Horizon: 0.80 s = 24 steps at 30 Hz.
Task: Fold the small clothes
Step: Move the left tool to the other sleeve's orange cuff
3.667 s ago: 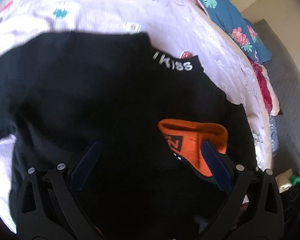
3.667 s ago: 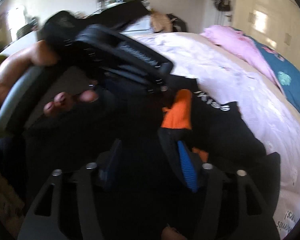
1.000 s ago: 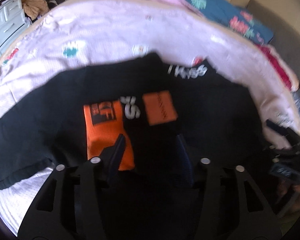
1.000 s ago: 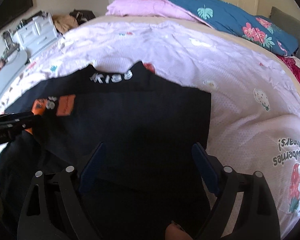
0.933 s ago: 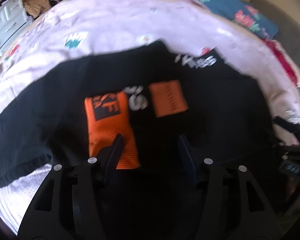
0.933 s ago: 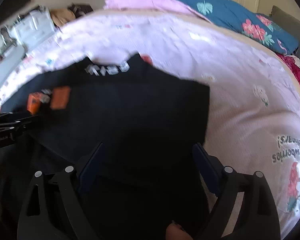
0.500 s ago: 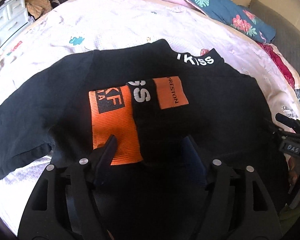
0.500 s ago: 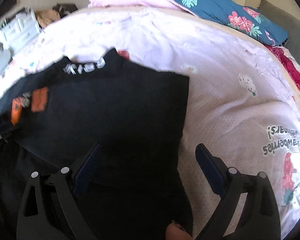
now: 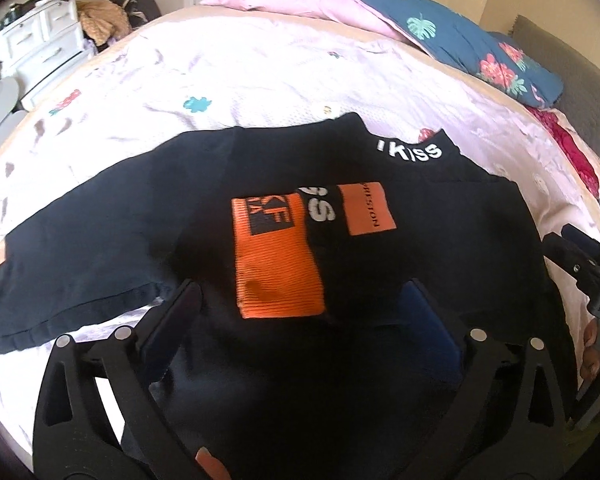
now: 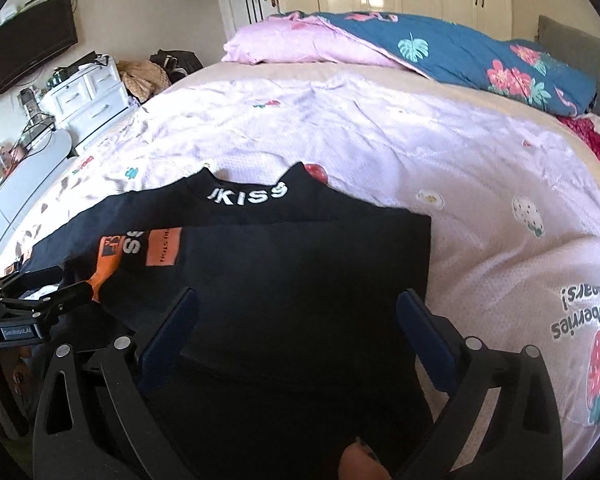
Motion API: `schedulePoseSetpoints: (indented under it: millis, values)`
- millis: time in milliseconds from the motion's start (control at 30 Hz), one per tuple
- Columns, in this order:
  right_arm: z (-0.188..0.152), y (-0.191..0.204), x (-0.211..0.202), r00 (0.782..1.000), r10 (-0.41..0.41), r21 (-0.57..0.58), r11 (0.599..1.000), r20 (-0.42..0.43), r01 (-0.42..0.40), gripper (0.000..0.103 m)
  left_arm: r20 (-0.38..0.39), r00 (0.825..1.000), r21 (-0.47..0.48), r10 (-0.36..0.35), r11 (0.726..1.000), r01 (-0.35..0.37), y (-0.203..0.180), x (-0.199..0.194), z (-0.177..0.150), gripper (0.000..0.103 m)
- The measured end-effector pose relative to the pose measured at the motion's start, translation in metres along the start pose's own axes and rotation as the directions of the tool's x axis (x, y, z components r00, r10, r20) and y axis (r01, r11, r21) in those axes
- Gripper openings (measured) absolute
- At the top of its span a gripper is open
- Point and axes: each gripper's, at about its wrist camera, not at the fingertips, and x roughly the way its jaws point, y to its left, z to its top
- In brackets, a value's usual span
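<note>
Black shirt (image 9: 440, 208) – white lettering, orange-and-black socks (image 9: 278, 256), pale pink strawberry-print sheet (image 10: 380, 136), teal floral duvet (image 10: 480, 56)

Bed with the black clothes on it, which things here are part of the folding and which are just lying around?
For the folding:
black KISS-collared top
orange-and-black sock
left tongs
right tongs

Lying about:
pink strawberry-print bedsheet
blue floral duvet
white drawer unit
wall television
</note>
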Motion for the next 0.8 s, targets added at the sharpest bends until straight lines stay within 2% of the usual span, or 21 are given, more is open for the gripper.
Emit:
schedulePoseSetpoints:
  millis: [100,233,500,800]
  values:
    - [0.001,0.009,-0.005,1.0,0.004,-0.02,1.0,0.012,-0.004,0.099,0.005,1.0,-0.031,-0.004,1.0,0.004,0.006,-0.004,-0.001,0.094]
    - [0.002,0.027,-0.011,0.999,0.0,-0.045,0.999,0.042,0.002,0.099,0.017,0.999,-0.038,0.03,0.999,-0.03,0.014,-0.01,-0.005,0.094]
    - [0.005,0.062,-0.022,0.996,-0.015,-0.074,0.997,0.092,0.022,0.099,0.051,0.997,-0.082,0.054,0.995,-0.05,0.038,-0.026,-0.011,0.094]
    - [0.009,0.095,-0.02,0.995,0.012,-0.093,0.996,0.102,-0.002,0.099,0.077,0.991,-0.191,0.106,0.978,-0.089,0.079,-0.036,-0.014,0.094]
